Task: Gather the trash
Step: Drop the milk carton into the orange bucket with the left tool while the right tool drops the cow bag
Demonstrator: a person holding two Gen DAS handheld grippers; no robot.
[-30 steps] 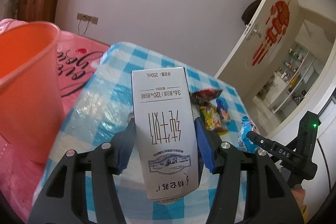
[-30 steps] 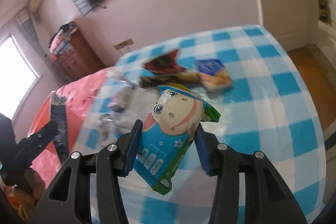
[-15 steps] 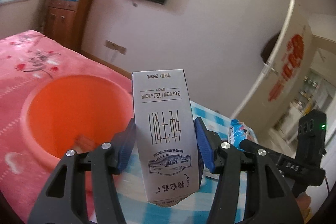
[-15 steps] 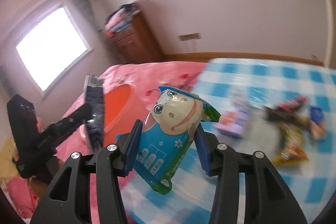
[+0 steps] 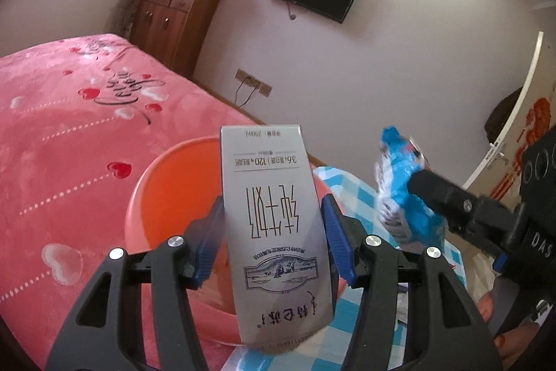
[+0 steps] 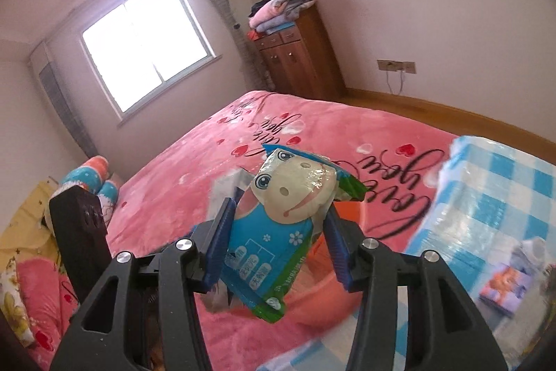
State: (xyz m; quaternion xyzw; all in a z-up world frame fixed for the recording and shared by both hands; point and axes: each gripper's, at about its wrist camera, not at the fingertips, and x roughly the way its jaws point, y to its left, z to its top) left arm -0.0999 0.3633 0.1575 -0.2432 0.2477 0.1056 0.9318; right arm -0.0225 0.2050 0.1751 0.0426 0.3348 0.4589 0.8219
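In the left wrist view, at 6 o'clock, our left gripper [image 5: 271, 242] has its jaws clamped at their narrowest on a grey milk carton [image 5: 274, 232], blue pads pressed to both its sides. The carton stands upside down to the camera; we can read "250ml" at its far end, "3.6" and "120" in a line below, large Chinese characters down its face and a round landscape emblem near us. Behind it, from 9 to 6 o'clock, sits the orange bin [image 5: 166, 197] on the pink bed [image 5: 69, 134], which carries cursive writing and hearts. At 3 o'clock the right gripper [image 5: 413, 179] carries a blue snack packet [image 5: 403, 183], blurred. We judge both pieces of trash are at the carry-to-bin step; next the carton needs to be brought over the bin's mouth before release.

In the right wrist view, at 6 o'clock, our right gripper [image 6: 274, 242] has the blue snack packet [image 6: 278, 225] between its jaws, which are easing apart by a little, though the pads look still in touch with it. The packet shows a cartoon cow face, flowers and small Chinese print we cannot read. The bin's orange rim [image 6: 351, 211] peeks just behind it. At 3 o'clock lies the blue-checked tabletop [image 6: 504, 190] with more wrappers [image 6: 504, 284], blurred. The bedspread reads "Love you".
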